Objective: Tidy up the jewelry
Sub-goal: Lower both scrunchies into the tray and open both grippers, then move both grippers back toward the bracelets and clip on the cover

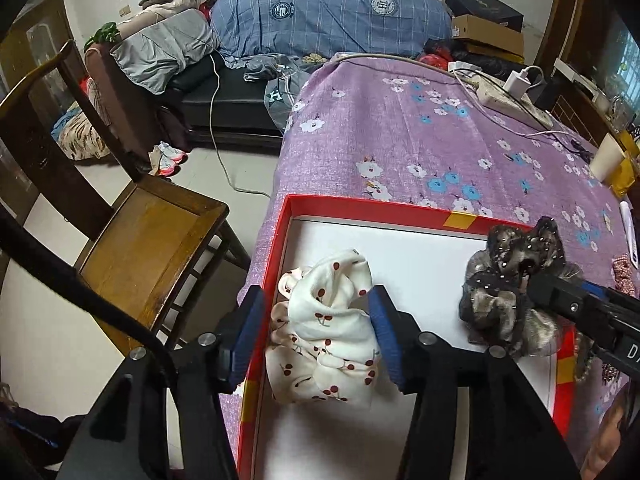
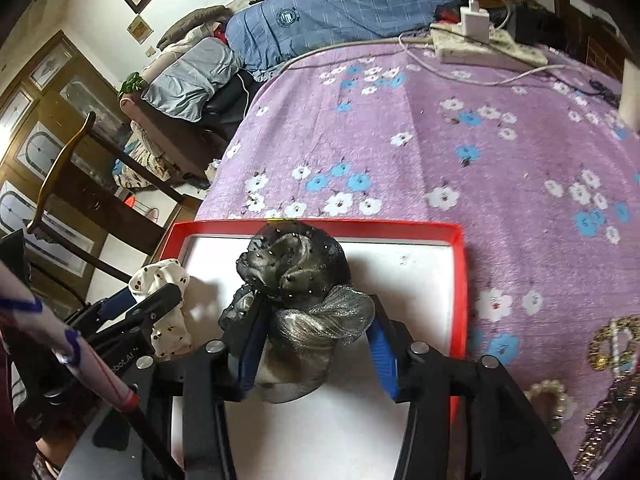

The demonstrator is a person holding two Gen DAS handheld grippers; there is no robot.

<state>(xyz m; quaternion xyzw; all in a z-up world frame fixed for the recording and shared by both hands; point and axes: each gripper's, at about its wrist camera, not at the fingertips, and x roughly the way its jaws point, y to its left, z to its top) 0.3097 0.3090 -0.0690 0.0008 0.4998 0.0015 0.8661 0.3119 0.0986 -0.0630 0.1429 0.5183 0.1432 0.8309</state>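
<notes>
A shallow red-rimmed box (image 1: pixel 362 203) with a white floor is seen at lower centre of both views, resting on a purple floral tablecloth (image 1: pixel 400 128). Two items are contained in it: a white cherry-print scrunchie (image 1: pixel 328 332) at its left side and a dark grey mesh scrunchie (image 2: pixel 298 300) toward its right. The left gripper (image 1: pixel 316 340) is held with jaws apart astride the white scrunchie, pads not clearly pressing. The right gripper (image 2: pixel 316 354) is likewise spread around the mesh scrunchie, which lies on the box floor. A white power strip (image 1: pixel 516 100) with charger is noted at upper right of the cloth. A wooden chair (image 1: pixel 148 240) stands at left, a cluttered sofa (image 1: pixel 240 92) beyond. Beaded jewelry (image 2: pixel 612 344) at the right edge of the right view is cut off and blurred
</notes>
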